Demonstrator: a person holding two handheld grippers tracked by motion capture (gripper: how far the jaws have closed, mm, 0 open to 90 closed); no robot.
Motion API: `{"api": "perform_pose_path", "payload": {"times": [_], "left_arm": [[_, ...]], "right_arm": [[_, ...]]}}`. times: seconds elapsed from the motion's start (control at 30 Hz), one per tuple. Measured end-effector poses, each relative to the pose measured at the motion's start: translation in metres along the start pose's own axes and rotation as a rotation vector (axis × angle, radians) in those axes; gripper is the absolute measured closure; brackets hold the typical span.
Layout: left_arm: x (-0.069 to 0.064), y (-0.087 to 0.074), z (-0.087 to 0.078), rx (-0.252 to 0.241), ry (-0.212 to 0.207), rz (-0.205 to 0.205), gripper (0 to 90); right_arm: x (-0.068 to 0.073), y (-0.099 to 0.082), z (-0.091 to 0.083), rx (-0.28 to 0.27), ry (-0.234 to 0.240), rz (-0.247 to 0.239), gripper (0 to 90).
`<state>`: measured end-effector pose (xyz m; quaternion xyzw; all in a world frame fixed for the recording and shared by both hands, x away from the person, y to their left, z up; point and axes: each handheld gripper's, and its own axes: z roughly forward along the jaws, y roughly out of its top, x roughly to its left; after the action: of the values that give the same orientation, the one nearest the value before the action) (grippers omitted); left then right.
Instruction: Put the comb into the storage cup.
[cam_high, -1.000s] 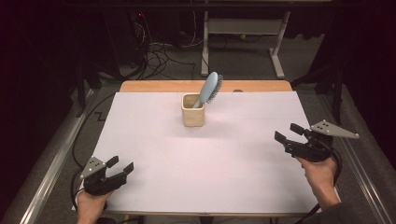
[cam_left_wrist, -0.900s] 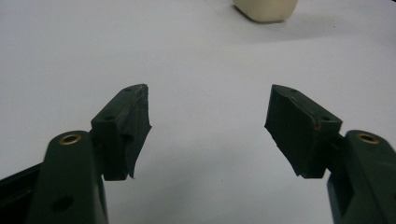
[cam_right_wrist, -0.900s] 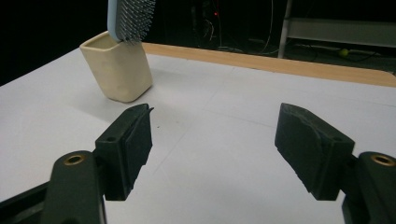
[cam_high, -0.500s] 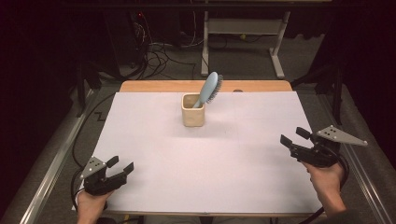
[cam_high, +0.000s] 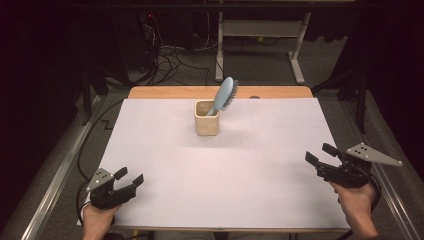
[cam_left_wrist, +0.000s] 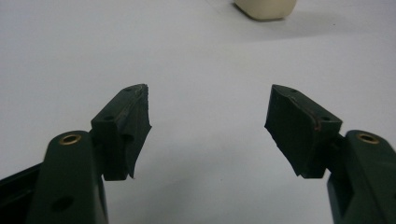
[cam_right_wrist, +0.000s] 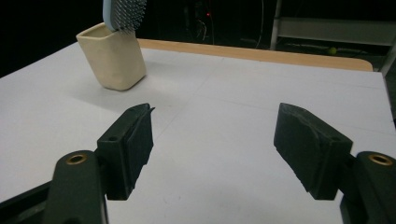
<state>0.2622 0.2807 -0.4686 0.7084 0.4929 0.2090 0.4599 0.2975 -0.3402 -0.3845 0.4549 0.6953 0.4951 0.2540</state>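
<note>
A light, rigid blue hairbrush (cam_high: 226, 95) leaned handle-down in a cream cup (cam_high: 206, 118) near the table's far edge, probably best grasped around its narrow neck, while the left gripper (cam_high: 128, 179) and right gripper (cam_high: 320, 154) waited open and empty, well apart from it.

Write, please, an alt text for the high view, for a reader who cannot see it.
A cream cup with a blue hairbrush leaning in it stands at the far middle of a white table. At the near corners, the left tool and right tool are open and hold nothing.
</note>
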Motion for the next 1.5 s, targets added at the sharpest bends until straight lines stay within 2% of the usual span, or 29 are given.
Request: {"api": "perform_pose_path", "payload": {"times": [0.1, 0.4, 0.77, 1.5], "left_arm": [[0.000, 0.000, 0.000, -0.001, 0.000, -0.001, 31.2], [0.000, 0.000, 0.000, -0.001, 0.001, -0.002, 31.2], [0.000, 0.000, 0.000, -0.002, 0.001, -0.002, 31.2], [0.000, 0.001, -0.002, -0.014, -0.001, -0.003, 31.2]], "right_arm": [[-0.001, -0.003, -0.002, 0.004, 0.014, 0.013, 27.6], [0.000, -0.015, -0.008, -0.012, 0.010, 0.033, 27.3], [0.004, -0.026, -0.011, -0.016, -0.005, 0.019, 25.6], [0.002, -0.042, -0.014, -0.004, -0.005, 0.051, 25.0]]}}
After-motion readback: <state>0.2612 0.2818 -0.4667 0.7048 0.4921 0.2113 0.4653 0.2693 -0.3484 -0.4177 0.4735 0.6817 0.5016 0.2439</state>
